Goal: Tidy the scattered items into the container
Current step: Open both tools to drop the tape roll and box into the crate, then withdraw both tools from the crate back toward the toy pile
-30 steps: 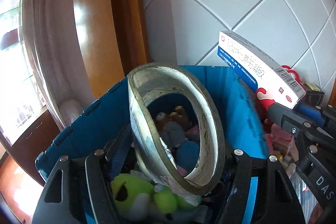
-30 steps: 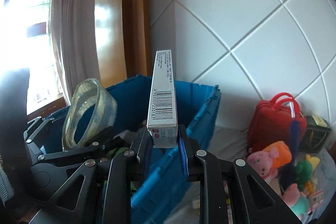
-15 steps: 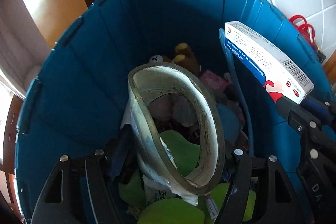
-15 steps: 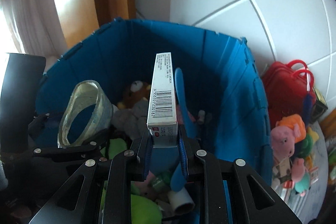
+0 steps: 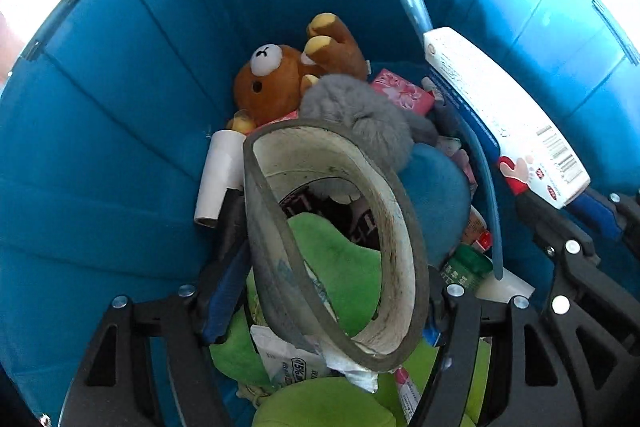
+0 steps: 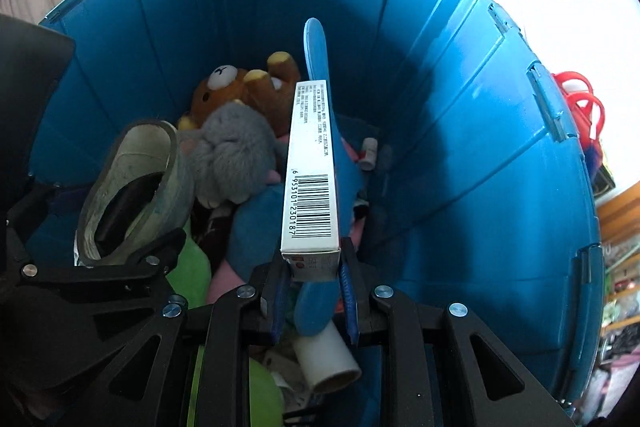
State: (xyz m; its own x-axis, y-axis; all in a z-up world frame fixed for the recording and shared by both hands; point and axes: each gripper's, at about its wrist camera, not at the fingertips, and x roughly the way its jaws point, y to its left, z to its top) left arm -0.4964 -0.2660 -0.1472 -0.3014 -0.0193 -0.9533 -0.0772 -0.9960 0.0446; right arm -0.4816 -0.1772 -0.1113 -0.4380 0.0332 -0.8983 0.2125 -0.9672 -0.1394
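left gripper (image 5: 332,291) pinches a roll of tape (image 5: 332,247) by its sides, roll tilted, held over the inside of the blue bin (image 5: 100,107). right gripper (image 6: 314,287) is clamped on the near end of a long white box (image 6: 312,171), barcode side up, box pointing toward the bin's far wall. both tools sit inside the bin opening, side by side, left one also visible in the right wrist view with the roll. in the left wrist view the box shows at the right side, slanted, near the bin's right wall.

under the roll: green plush (image 5: 336,259), a paper packet (image 5: 288,359) at the near edge, a small green bottle (image 5: 466,269) just right of the roll. a white cardboard tube (image 5: 218,179) leans by the left wall. a second white tube (image 6: 328,359) lies under the right gripper. mid bin: blue plush (image 5: 436,191), grey furry toy (image 5: 360,111) touching it. a long blue handle (image 5: 412,3) rises beside the box toward the far wall. far side: brown bear (image 5: 288,71) against the back wall, pink packet (image 5: 404,95) just right of it. a small white bottle (image 6: 368,151) lies near the right wall.

outside the bin's right rim, something red (image 6: 580,99), only partly seen.
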